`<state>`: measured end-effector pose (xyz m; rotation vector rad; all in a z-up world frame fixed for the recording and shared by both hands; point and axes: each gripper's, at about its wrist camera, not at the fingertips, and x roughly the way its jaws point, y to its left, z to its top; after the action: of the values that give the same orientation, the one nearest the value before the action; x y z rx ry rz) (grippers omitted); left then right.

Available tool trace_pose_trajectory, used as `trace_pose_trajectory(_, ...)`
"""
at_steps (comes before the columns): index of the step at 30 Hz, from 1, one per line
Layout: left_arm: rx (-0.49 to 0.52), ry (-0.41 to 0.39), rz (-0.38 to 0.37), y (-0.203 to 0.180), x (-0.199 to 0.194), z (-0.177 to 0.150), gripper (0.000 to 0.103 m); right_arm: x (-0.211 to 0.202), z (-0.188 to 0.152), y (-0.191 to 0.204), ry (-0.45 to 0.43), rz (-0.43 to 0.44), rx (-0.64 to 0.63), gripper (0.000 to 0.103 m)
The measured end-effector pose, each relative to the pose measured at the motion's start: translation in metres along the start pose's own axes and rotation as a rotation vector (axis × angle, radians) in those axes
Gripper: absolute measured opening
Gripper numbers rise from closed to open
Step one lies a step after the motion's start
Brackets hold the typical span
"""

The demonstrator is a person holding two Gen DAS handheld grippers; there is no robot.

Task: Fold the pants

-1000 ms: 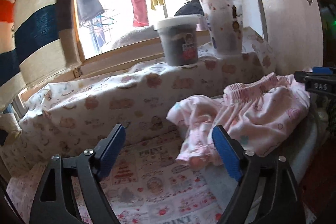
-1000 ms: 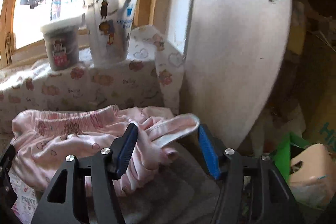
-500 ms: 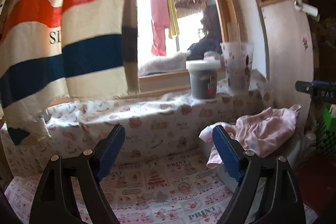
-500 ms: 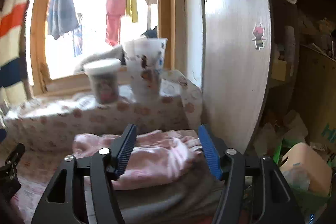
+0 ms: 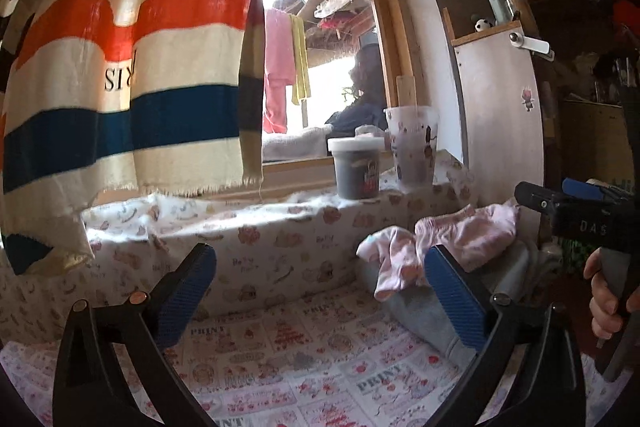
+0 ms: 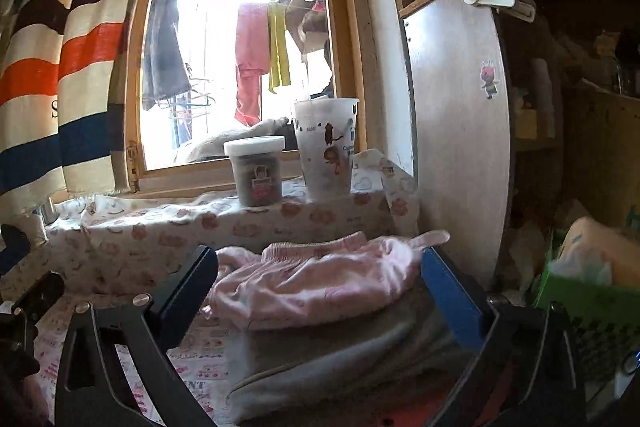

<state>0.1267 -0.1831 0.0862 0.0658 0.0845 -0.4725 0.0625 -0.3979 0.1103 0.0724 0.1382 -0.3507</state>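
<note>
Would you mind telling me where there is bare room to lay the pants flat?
The printed cloth lies bare between the left gripper and the ledge. It is crowded at the right: pink pants sit on a grey pile, and tub and cup fill the ledge's right end.

Black gripper frames, blue ribbed pads (image 5: 188, 291), silver screws, possibly "DAS" lettering

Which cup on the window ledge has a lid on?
The short dark tub: it has a white lid. The taller cartoon cup beside it is open on top.
</note>
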Motion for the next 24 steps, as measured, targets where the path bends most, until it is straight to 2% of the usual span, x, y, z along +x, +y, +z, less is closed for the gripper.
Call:
trace_pose_trajectory(2, -0.016, 0.016, 0.002, 0.003, 0.002, -0.006, 0.103, 0.002, -0.009, 0.004, -0.004, 0.011, -0.012, 0.102)
trace_pose_trajectory(6, -0.047, 0.05, 0.015, 0.01, 0.008, -0.019, 0.103, 0.016, -0.031, 0.009, 0.057, 0.036, -0.01, 0.102)
trace_pose_trajectory(11, -0.023, 0.092, 0.049, 0.008, 0.019, -0.039, 0.103, 0.033, -0.05, 0.01, 0.068, -0.015, -0.036, 0.102)
trace_pose_trajectory(14, -0.053, 0.148, 0.046, 0.013, 0.029, -0.042, 0.103, 0.04, -0.056, 0.009, 0.1, -0.012, -0.043, 0.102)
trace_pose_trajectory(17, -0.092, 0.201, 0.056, 0.021, 0.038, -0.046, 0.103, 0.04, -0.057, 0.009, 0.094, -0.019, -0.044, 0.102)
trace_pose_trajectory(20, -0.124, 0.196, 0.075, 0.027, 0.035, -0.048, 0.103, 0.042, -0.058, 0.014, 0.099, -0.022, -0.069, 0.102)
trace_pose_trajectory(24, -0.11, 0.192, 0.073, 0.025, 0.034, -0.047, 0.103, 0.043, -0.059, 0.017, 0.104, -0.015, -0.081, 0.102)
